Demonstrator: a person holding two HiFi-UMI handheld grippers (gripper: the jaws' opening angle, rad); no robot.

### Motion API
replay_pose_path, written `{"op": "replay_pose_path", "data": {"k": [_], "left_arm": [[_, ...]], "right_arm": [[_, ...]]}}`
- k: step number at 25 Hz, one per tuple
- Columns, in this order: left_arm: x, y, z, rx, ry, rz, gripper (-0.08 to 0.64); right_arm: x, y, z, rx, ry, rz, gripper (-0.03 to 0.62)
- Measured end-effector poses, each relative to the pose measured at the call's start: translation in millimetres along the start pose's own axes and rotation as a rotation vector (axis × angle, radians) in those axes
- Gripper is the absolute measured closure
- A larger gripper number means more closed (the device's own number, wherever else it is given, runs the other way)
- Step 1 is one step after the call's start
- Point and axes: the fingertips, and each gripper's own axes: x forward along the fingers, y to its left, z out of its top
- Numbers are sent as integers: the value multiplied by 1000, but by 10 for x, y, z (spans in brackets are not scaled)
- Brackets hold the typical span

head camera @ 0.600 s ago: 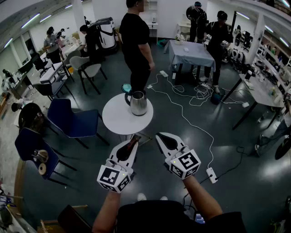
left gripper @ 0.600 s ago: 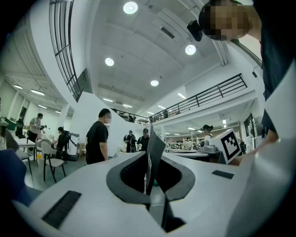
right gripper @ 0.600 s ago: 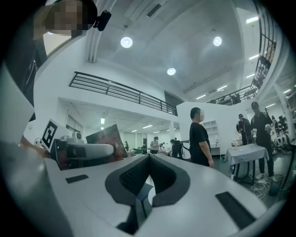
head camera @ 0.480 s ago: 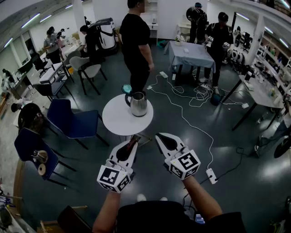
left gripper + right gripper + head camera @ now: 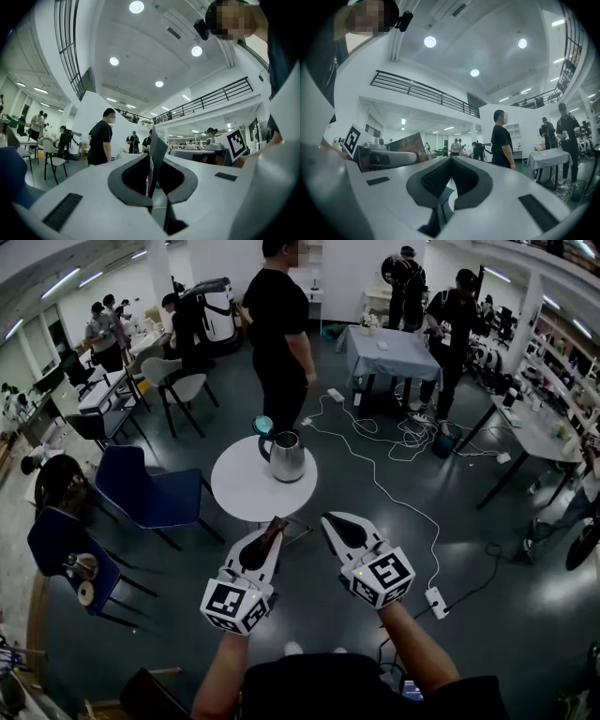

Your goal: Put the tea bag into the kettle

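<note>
**Tea bag pinched in the left gripper, short of the table**

The tea bag (image 5: pixel 156 157) is a thin, flat, dark brown sachet. It stands on edge between the jaws of the left gripper (image 5: pixel 265 538), which pinch it near its lower end. Its long axis runs along the jaws. In the head view its free end pokes past the tips toward 1 o'clock, at the table's near rim. In the left gripper view it rises upright, its top leaning slightly to 1 o'clock.

The right gripper (image 5: pixel 333 521) is held just beside it at 3 o'clock, jaws pressed together with nothing between them.

The steel kettle (image 5: pixel 286 456) stands at 12 o'clock on the round white table (image 5: pixel 239 493), its handle toward 9 o'clock and bare top on its near side. Blue chairs (image 5: pixel 141 488) crowd the table at 9 o'clock. A white cable (image 5: pixel 394 498) crosses the floor at 3 o'clock, and a person (image 5: pixel 279 334) stands beyond at 12 o'clock.
</note>
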Motion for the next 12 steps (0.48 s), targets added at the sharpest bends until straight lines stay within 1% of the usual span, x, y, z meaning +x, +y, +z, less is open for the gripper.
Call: {"op": "replay_pose_path", "data": {"k": [6,12], "left_arm": [[-81,139,-22,-7,5,-12,523],[-153,378,2,-3,15,-30,523]], "right_arm": [[139,78,8,-21,0,-4,575],[348,183,45,-71,15,-38,575]]}}
